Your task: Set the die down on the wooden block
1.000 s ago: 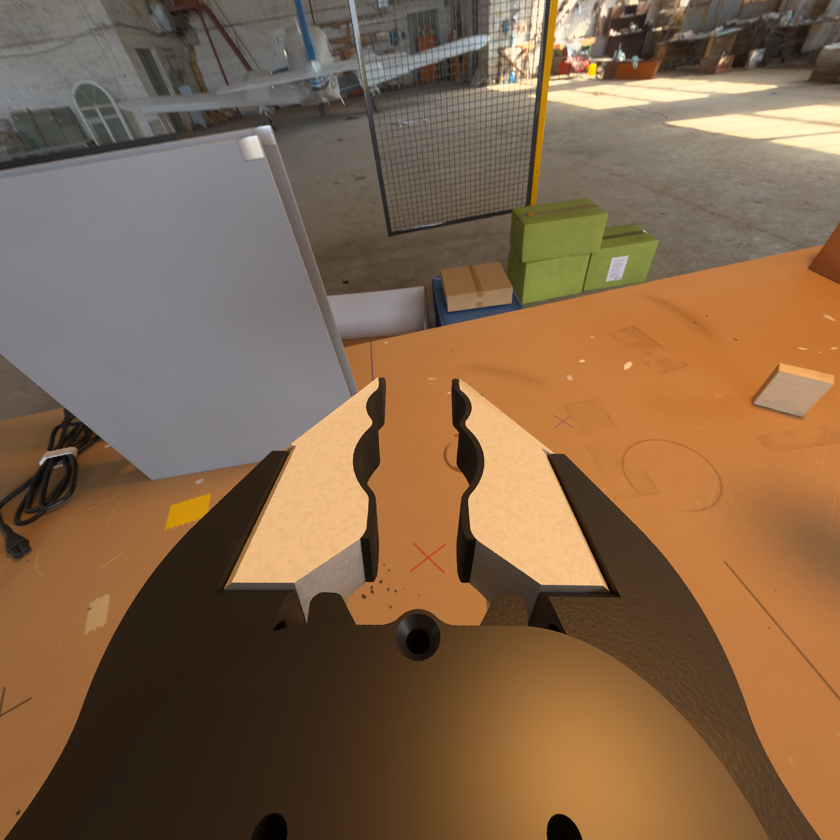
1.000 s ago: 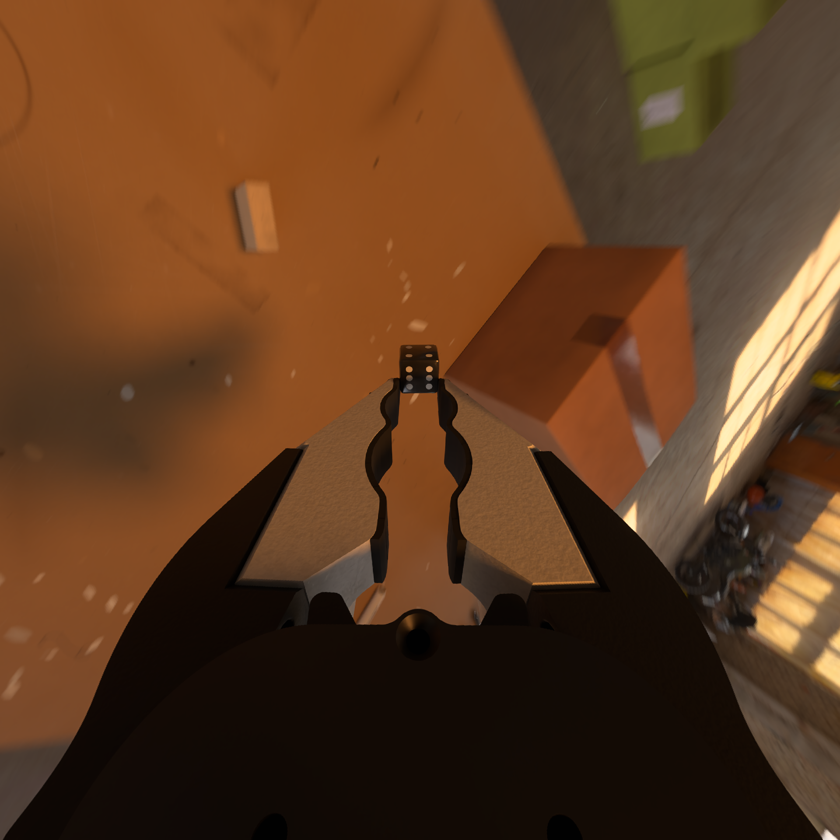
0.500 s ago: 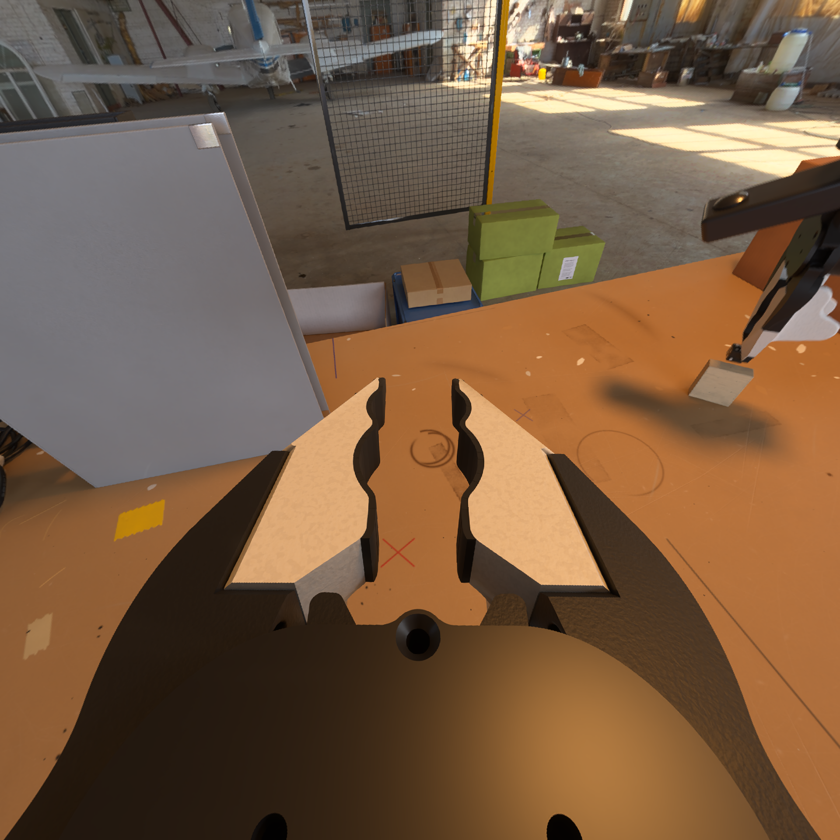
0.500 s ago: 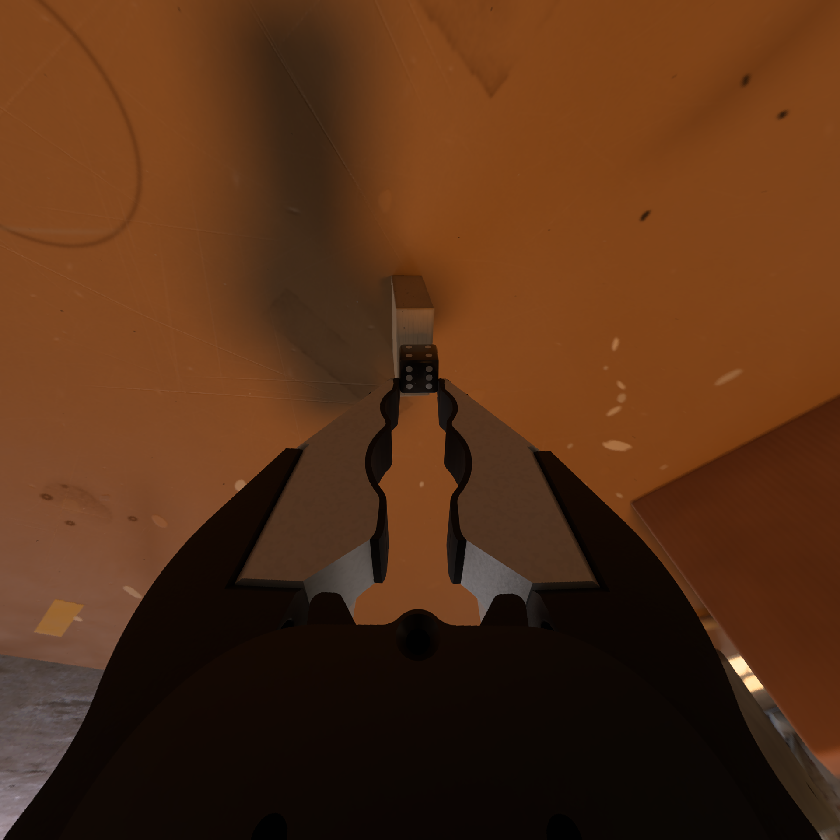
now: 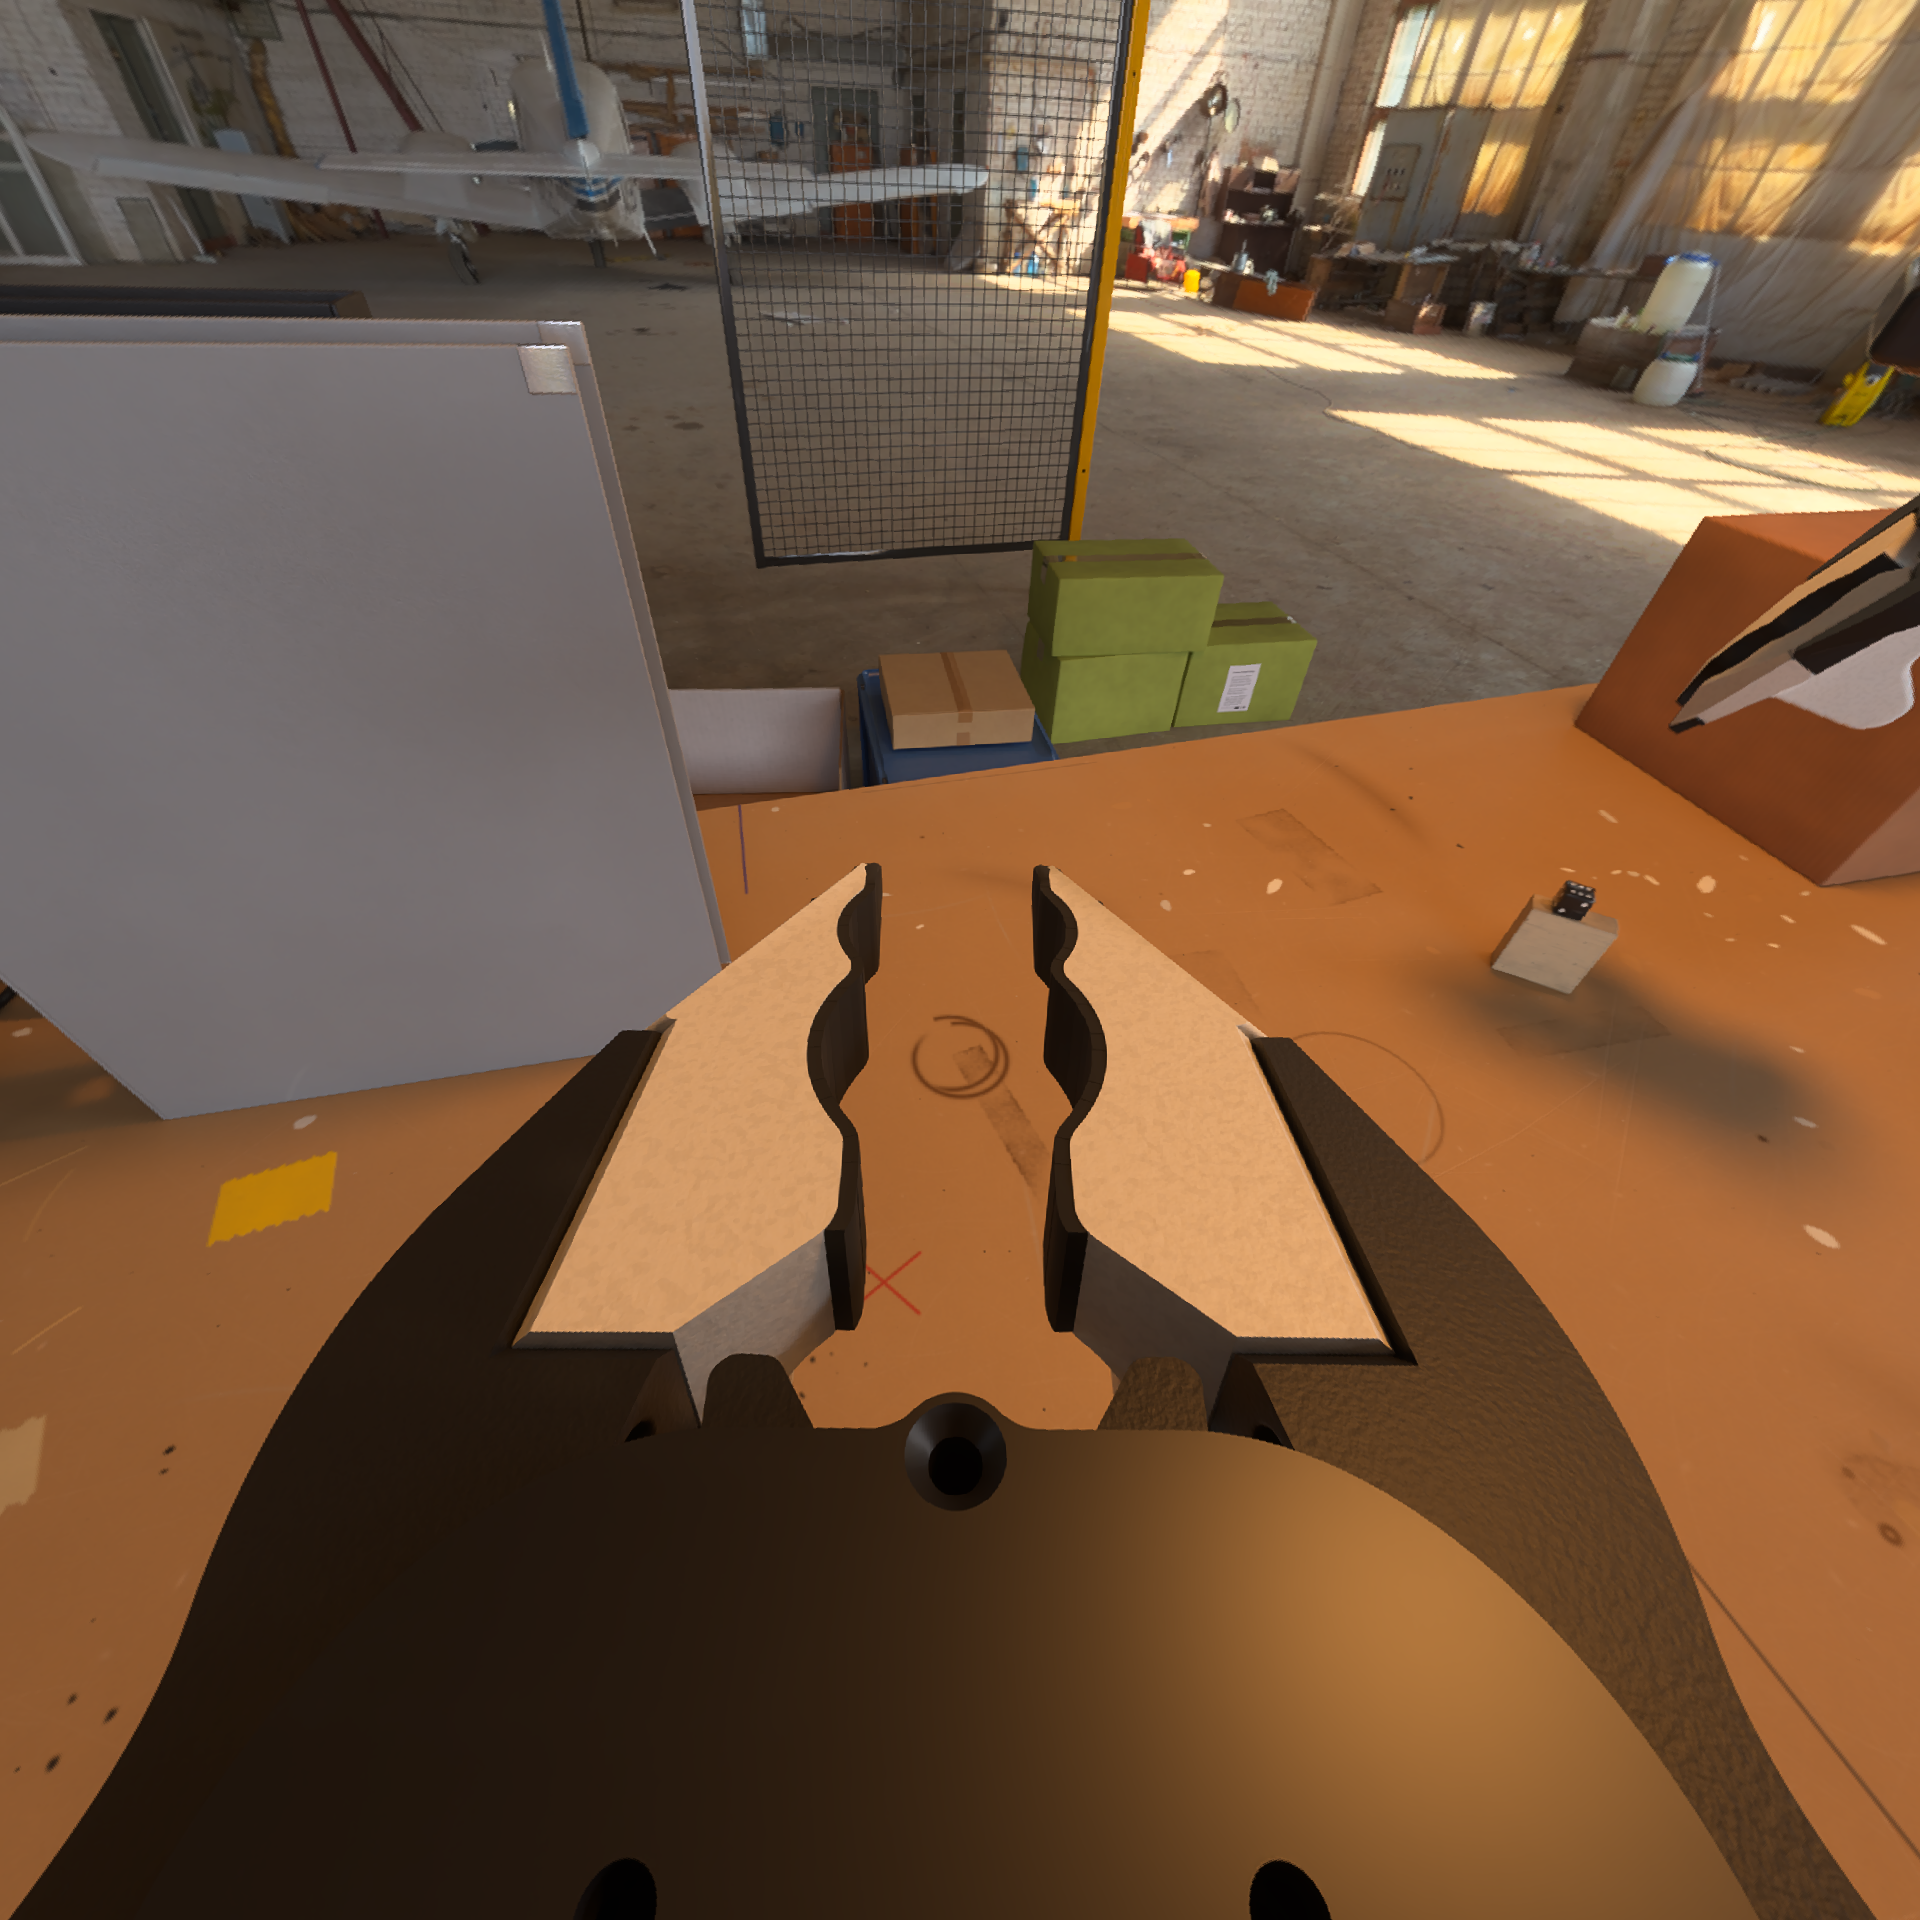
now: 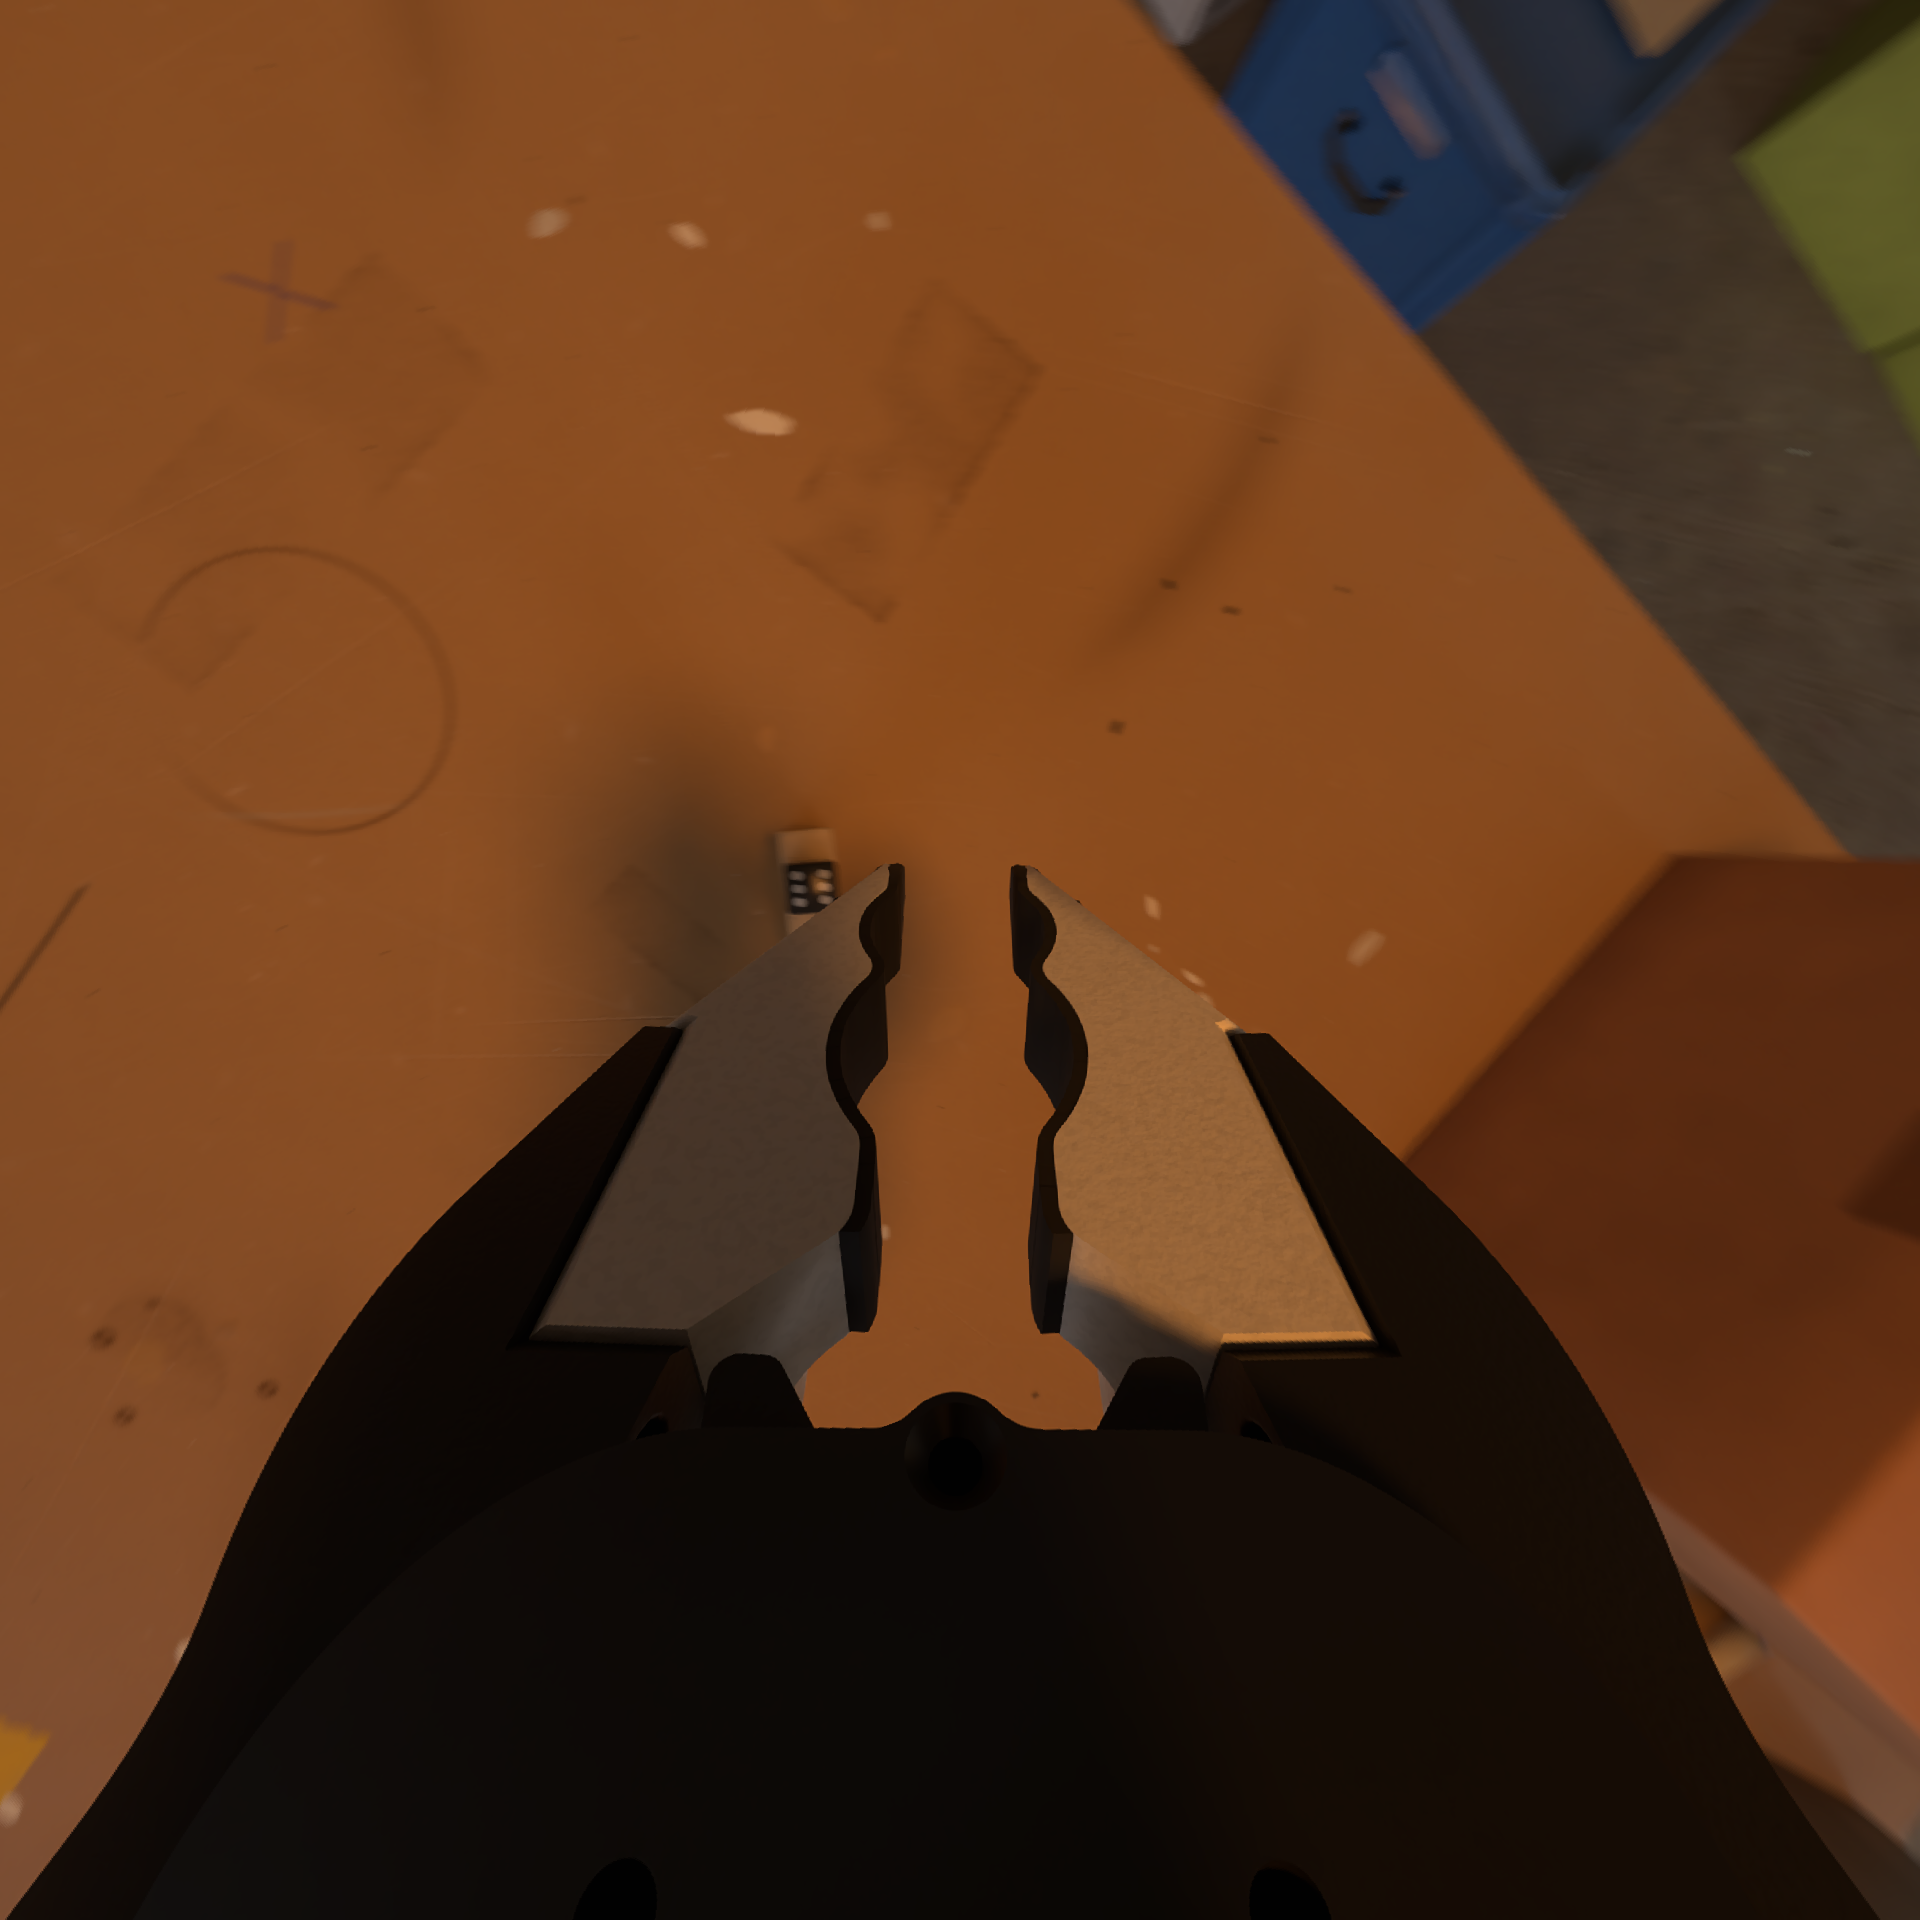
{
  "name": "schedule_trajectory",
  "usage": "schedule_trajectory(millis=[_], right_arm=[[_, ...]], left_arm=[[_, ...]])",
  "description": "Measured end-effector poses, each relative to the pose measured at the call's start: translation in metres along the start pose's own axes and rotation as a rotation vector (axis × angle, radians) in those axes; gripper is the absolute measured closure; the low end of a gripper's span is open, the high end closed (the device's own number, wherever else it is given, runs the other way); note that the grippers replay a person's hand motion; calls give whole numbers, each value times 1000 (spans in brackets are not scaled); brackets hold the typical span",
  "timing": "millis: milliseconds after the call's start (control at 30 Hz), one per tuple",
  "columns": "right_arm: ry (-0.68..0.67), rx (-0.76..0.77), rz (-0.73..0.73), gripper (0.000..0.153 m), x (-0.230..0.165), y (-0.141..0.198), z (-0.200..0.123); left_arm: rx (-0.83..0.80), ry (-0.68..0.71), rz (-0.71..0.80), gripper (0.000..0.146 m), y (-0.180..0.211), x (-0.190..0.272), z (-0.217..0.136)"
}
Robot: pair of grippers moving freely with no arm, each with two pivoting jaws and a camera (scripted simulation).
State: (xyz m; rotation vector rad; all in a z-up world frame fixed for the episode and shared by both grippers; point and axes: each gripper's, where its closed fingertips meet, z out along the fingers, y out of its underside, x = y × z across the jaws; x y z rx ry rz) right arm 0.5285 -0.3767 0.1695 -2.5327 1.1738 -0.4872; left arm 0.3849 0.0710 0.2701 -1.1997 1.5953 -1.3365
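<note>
The black die (image 5: 1575, 900) rests on the far corner of the pale wooden block (image 5: 1551, 945), which lies on the orange table at the right. In the right wrist view the die (image 6: 808, 886) and the block (image 6: 806, 846) show just left of my left fingertip, partly hidden by it. My right gripper (image 6: 957, 883) is open and empty, raised above the table; it also shows at the right edge of the left wrist view (image 5: 1766, 691), up and right of the block. My left gripper (image 5: 956, 883) is open and empty over the middle of the table.
A large grey board (image 5: 312, 707) leans at the table's left. A brown box (image 5: 1787, 707) stands at the right behind the block. Green boxes (image 5: 1122, 634), a cardboard box (image 5: 956, 696) and a blue crate (image 6: 1382, 156) lie on the floor past the far edge.
My right gripper has opened, let go of the die onto the block, and drawn back up and to the right. My left gripper's view has shifted slightly.
</note>
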Motion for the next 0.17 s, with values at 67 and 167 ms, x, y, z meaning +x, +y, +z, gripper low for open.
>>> schedule_trajectory(millis=[67,167], right_arm=[[145,15,39,135,22,3,-12],[287,147,38,138,35,1,-30]], left_arm=[[1,12,-12,117,-1,0,-1],[2,33,-27,117,-2,1,-4]])
